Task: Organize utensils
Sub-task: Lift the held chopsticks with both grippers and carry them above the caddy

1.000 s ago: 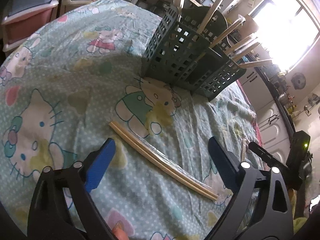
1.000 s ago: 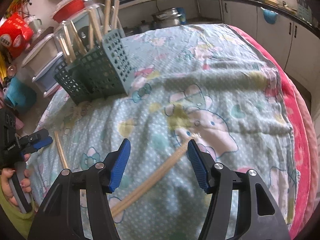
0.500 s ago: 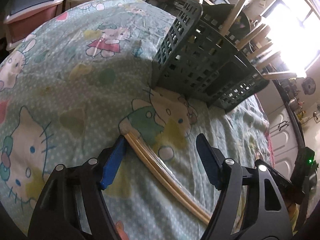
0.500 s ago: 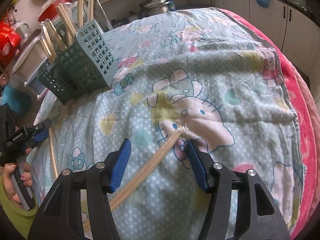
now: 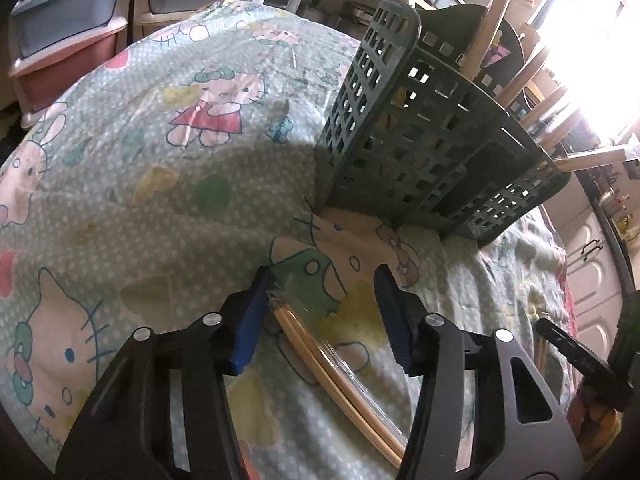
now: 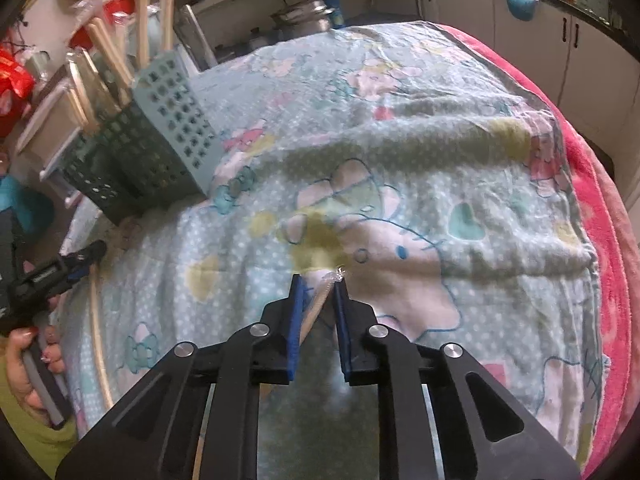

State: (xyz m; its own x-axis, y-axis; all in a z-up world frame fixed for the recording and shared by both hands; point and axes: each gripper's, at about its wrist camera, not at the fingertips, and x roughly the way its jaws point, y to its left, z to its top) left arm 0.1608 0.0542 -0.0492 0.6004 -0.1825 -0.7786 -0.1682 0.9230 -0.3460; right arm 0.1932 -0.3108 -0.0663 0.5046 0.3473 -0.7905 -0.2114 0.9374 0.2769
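A wrapped pair of wooden chopsticks lies on the cartoon-print cloth. My left gripper straddles its far end. The jaws are closing: the left pad is at the sticks, the right pad is still apart. A dark green slotted utensil basket with several chopsticks standing in it sits just beyond. In the right wrist view my right gripper is closing, its pads pressed on the tip of another wrapped pair of chopsticks. The basket stands far left, and the left gripper is at the left edge.
Plastic storage drawers stand behind the table on the left. A pink blanket edges the cloth on the right, with kitchen cabinets and pots beyond. A hand holds the left gripper's handle.
The left gripper moved forward to the far end of its chopsticks and its jaws narrowed. The right jaws came together around the tip of the other wrapped pair.
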